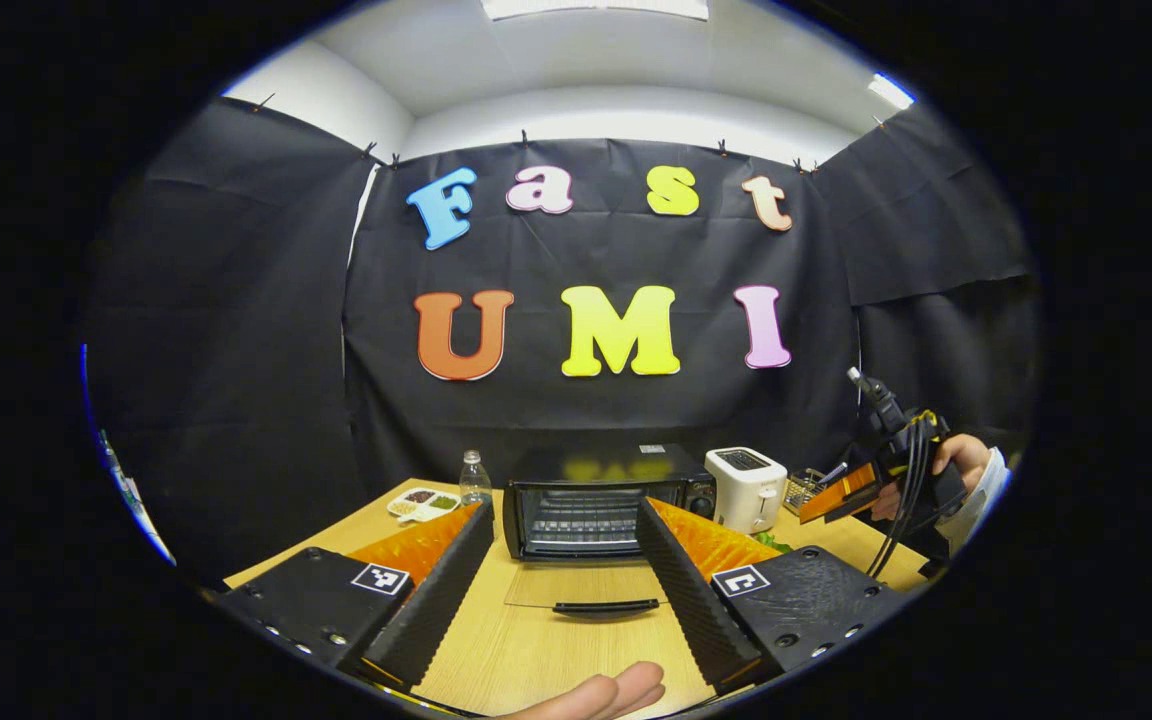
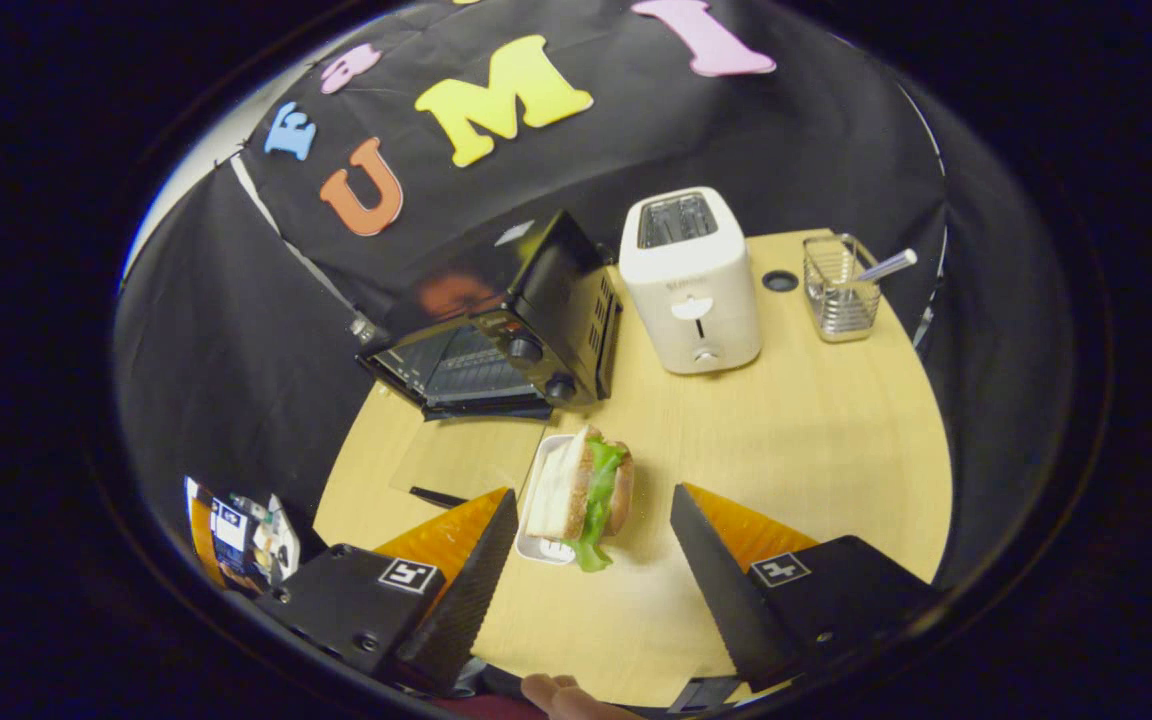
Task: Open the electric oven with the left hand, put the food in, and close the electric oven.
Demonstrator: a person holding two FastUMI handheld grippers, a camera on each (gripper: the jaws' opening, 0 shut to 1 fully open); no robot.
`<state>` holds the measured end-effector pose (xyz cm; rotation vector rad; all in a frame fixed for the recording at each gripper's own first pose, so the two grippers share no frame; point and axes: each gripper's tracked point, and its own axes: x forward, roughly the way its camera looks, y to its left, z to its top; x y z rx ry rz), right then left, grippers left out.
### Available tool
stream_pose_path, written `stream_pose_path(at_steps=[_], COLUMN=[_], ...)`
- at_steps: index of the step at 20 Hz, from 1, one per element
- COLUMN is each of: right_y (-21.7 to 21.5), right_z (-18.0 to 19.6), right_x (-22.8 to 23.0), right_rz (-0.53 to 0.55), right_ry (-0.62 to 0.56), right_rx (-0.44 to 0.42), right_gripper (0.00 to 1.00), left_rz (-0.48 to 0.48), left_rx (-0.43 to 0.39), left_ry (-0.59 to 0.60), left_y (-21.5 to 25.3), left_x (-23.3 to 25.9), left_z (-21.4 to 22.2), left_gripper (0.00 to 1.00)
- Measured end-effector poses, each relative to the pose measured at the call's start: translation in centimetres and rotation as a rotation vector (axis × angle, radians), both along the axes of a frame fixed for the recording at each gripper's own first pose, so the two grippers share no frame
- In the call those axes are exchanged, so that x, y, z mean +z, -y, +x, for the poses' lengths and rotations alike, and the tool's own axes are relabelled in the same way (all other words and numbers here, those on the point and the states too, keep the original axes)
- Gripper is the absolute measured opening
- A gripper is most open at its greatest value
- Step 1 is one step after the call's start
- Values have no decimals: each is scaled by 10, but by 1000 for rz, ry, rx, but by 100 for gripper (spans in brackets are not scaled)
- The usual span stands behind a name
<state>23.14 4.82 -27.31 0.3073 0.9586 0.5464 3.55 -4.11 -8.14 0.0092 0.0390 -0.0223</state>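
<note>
snack tray (image 1: 423, 502): small white divided dish at the left of the counter (image 1: 536, 650) in the left gripper view, far end, next to the water bottle.
water bottle (image 1: 475, 479): clear, upright, just left of the oven.
left gripper (image 1: 564, 575): fingers spread wide at the bottom of the left gripper view, nothing between them; it hangs above the counter in front of the oven.
electric oven (image 1: 596, 500): black, centre of the left gripper view; its glass door (image 1: 581, 585) lies folded down flat toward the camera, black handle at the near edge, wire rack visible inside.
toaster (image 1: 746, 485): white, just right of the oven.
utensil holder (image 2: 839, 288): wire basket at the upper right of the right gripper view, a utensil handle sticking out.
sandwich (image 2: 586, 490): bread and lettuce, in a white tray on the counter, lower centre of the right gripper view, in front of the oven's right side.
right gripper (image 2: 594, 540): jaws wide apart, above the sandwich, not touching it.
</note>
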Motion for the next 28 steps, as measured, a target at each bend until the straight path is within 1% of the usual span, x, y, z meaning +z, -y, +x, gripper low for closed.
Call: stream_pose_path(at_steps=[1,2,4,5,7,8,9,10,11,12,13,14,15,16,17,18,19,20,22,23,24,25,26,28], right_y=[-1,-4,-10,-17,-29,-35,-41,-46,-48,-48,-50,-51,-51,-52,-54,-55,-57,-56,-54,-52,-49,-49,-50,-55], right_z=[7,14,21,23,16,10,5,3,6,11,13,15,12,10,7,6,4,5,3,3,5,4,2,-10], right_x=[-10,-20,-40,-46,-57,-59,-60,-59,-59,-59,-59,-61,-64,-66,-69,-69,-72,-70,-65,-61,-56,-51,-45,-33], right_rz=[18,33,56,87,133,155,177,195,208,213,216,219,214,216,227,251,260,267,259,256,255,255,261,287], right_ry=[-38,-74,-141,-175,-251,-295,-332,-351,-355,-355,-355,-357,-371,-393,-419,-440,-452,-442,-426,-413,-394,-376,-364,-351], right_rx=[-13,-21,10,27,83,113,139,160,161,150,142,140,152,165,173,179,183,178,160,145,129,116,105,96], right_gripper=[98,86,84,98,96,81,93,78,89,73,83,80,66,60,55,46,39,40,36,27,36,27,36,36], left_rz=[0,5,13,9,-5,-13,-16,-17,-15,-14,-12,-6,-1,1,-1,-6,-13,-22,-39,-45,-48,-49,-47,-37], left_rx=[11,33,74,86,90,94,97,101,104,104,102,100,98,96,94,92,93,94,95,92,90,89,86,80], left_ry=[18,36,68,80,75,69,70,68,67,65,62,60,55,50,41,34,29,22,18,19,21,25,31,39], left_y=[-2,-7,-15,-18,-17,-18,-19,-19,-19,-18,-16,-15,-14,-13,-12,-13,-14,-15,-19,-19,-20,-22,-23,-25], left_x=[5,10,16,18,16,14,16,16,16,16,14,13,11,10,7,4,3,1,-1,0,0,0,1,2], left_z=[0,1,3,4,5,6,6,5,6,7,6,6,8,8,8,9,11,10,11,11,10,10,8,8], left_gripper=[94,94,95,95,94,94,94,94,94,94,94,94,94,94,94,94,94,94,95,95,94,95,94,94])
